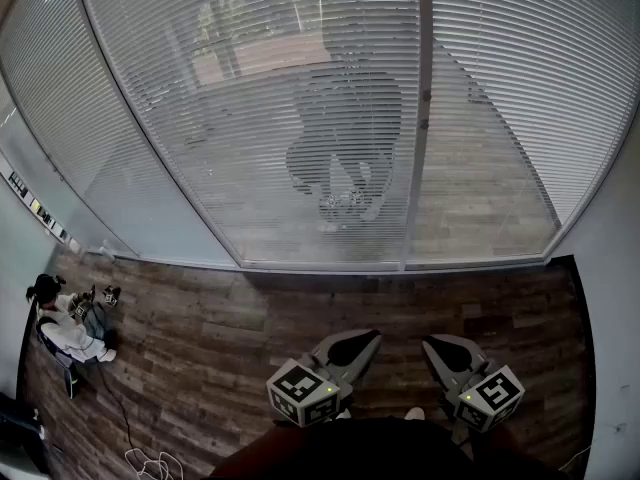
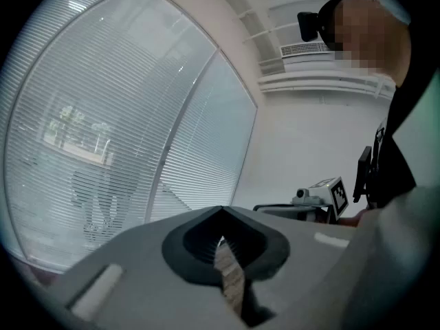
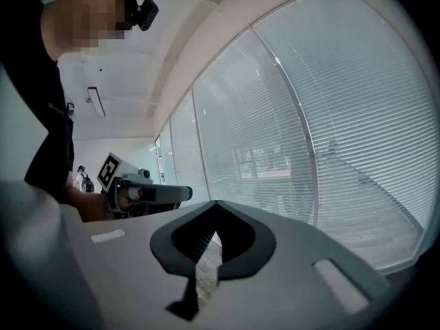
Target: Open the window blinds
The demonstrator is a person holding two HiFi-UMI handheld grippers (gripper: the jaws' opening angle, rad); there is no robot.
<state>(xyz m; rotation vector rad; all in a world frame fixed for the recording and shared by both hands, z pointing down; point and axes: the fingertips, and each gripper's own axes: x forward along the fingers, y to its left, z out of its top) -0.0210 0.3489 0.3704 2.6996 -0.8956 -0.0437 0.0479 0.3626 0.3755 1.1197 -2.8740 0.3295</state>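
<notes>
While we hold the two claws low at six o'clock in the head view, both are pressed together with nothing between their tips. The left claw (image 1: 372, 338) and the right claw (image 1: 430, 342) sit side by side and apart, tips toward twelve o'clock. Each carries one of the two marker cubes (image 1: 300, 389). Each gripper view confirms the tips meeting and shows the other gripper held alongside.

The window blinds (image 1: 270, 88) fill the frame from nine through twelve to three o'clock, well apart from both claws. We count three panels there, split by two posts (image 1: 420, 118), and every panel has its slats lowered to the sill. Bare wooden floor (image 1: 230, 318) lies between the blinds and us. One person (image 1: 65, 328) sits on it at eight o'clock, and one loose cable (image 1: 150, 460) lies at seven.
</notes>
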